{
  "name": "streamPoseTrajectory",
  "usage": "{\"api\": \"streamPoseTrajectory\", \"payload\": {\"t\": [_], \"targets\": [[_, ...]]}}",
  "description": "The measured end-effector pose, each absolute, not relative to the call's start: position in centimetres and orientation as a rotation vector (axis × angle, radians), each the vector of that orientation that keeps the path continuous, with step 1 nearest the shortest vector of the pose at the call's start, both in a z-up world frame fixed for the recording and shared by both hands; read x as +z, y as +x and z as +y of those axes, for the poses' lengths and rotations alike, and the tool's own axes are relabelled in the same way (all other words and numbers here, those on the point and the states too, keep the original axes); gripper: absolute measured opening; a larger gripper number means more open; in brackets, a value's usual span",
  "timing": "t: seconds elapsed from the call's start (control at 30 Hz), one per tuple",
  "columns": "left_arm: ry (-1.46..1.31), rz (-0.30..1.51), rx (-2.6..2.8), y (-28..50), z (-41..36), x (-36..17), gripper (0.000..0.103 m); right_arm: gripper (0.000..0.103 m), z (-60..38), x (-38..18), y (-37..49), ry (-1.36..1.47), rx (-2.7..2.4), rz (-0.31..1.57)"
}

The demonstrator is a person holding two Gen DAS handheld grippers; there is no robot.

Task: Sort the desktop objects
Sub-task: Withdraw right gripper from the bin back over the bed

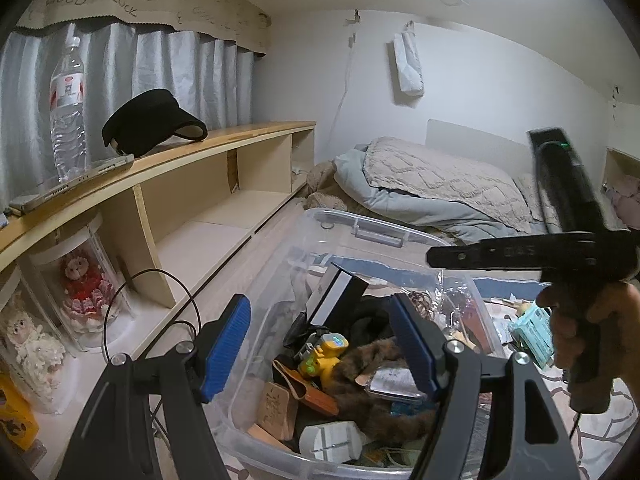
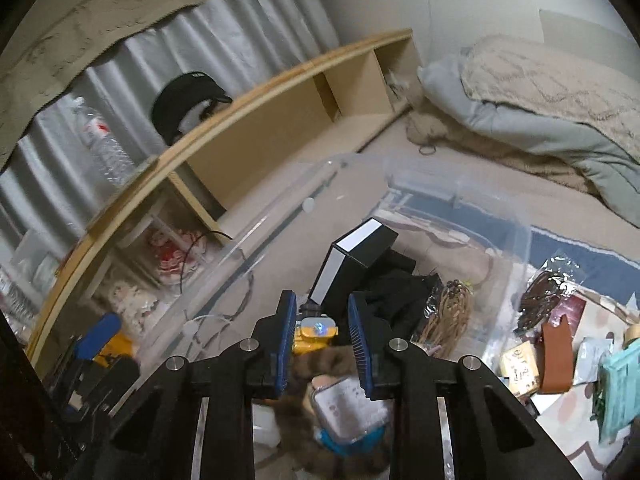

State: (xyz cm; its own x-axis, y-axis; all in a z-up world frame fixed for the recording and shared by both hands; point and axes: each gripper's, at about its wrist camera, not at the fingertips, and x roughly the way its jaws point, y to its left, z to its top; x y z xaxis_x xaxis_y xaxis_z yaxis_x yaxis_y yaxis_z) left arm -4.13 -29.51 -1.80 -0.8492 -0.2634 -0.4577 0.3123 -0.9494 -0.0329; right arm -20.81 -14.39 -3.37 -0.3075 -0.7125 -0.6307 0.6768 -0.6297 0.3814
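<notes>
A clear plastic bin [image 1: 360, 222] [image 2: 460, 196] stands on the floor. It holds a black-and-white box [image 1: 336, 296] [image 2: 356, 260], a yellow toy [image 1: 322, 354] [image 2: 316, 332], a brown furry thing [image 1: 360, 368], a silver packet [image 2: 348, 404] and several other small items. My left gripper [image 1: 320, 304] hangs open over the bin with nothing between its blue pads. My right gripper [image 2: 321, 298] is above the bin too, jaws narrow but apart, and nothing is gripped. In the left wrist view a hand [image 1: 580, 328] holds it high on the right.
Loose items lie on the rug right of the bin: a teal piece [image 2: 620, 384], a brown leather strip [image 2: 554, 360], a wooden tag [image 2: 520, 364]. The wooden shelf [image 1: 192, 148] on the left carries a water bottle [image 1: 68, 100], black visor [image 1: 152, 120] and tablet [image 1: 72, 184]. Bedding [image 1: 432, 184] lies behind.
</notes>
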Motion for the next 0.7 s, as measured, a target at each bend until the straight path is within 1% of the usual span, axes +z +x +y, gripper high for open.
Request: {"api": "streamPoseTrajectory", "payload": {"t": [0.17, 0.2, 0.23, 0.27, 0.3, 0.4, 0.43, 0.47, 0.5, 0.53, 0.67, 0.7], "targets": [[0.663, 0.128, -2.755, -3.8, -28.1, -0.9, 0.073, 0.029, -11.9, -1.9, -19.1, 0.905, -2.06, -0.04], [0.663, 0.122, -2.754, -3.7, -27.8, -0.6, 0.074, 0.036, -11.4, -1.7, -18.9, 0.894, -2.066, -0.044], [0.661, 0.117, -2.754, -3.5, -27.4, -0.4, 0.078, 0.052, -10.8, -1.4, -18.6, 0.883, -2.078, -0.048], [0.656, 0.112, -2.755, -3.4, -27.1, -0.1, 0.08, 0.057, -10.3, -1.2, -18.3, 0.869, -2.09, -0.05], [0.651, 0.106, -2.758, -3.2, -26.7, 0.1, 0.08, 0.059, -9.8, -1.0, -18.0, 0.853, -2.102, -0.051], [0.64, 0.087, -2.761, -2.7, -25.7, 0.9, 0.081, 0.059, -8.4, -0.3, -17.1, 0.814, -2.132, -0.056], [0.638, 0.085, -2.761, -2.5, -25.4, 1.1, 0.089, 0.06, -7.9, -0.2, -16.9, 0.809, -2.137, -0.057], [0.633, 0.085, -2.759, -2.4, -25.1, 1.3, 0.093, 0.062, -7.5, -0.1, -16.6, 0.803, -2.142, -0.056], [0.623, 0.085, -2.756, -2.2, -24.8, 1.5, 0.099, 0.073, -7.1, 0.1, -16.3, 0.798, -2.15, -0.054], [0.612, 0.08, -2.754, -1.9, -24.3, 1.8, 0.099, 0.08, -6.7, 0.2, -16.0, 0.791, -2.159, -0.05], [0.61, 0.085, -2.754, -1.2, -23.3, 2.3, 0.099, 0.081, -5.1, 0.8, -14.6, 0.748, -2.207, -0.015], [0.611, 0.091, -2.754, -1.0, -23.0, 2.4, 0.1, 0.083, -4.7, 0.9, -14.3, 0.739, -2.218, -0.007]]}}
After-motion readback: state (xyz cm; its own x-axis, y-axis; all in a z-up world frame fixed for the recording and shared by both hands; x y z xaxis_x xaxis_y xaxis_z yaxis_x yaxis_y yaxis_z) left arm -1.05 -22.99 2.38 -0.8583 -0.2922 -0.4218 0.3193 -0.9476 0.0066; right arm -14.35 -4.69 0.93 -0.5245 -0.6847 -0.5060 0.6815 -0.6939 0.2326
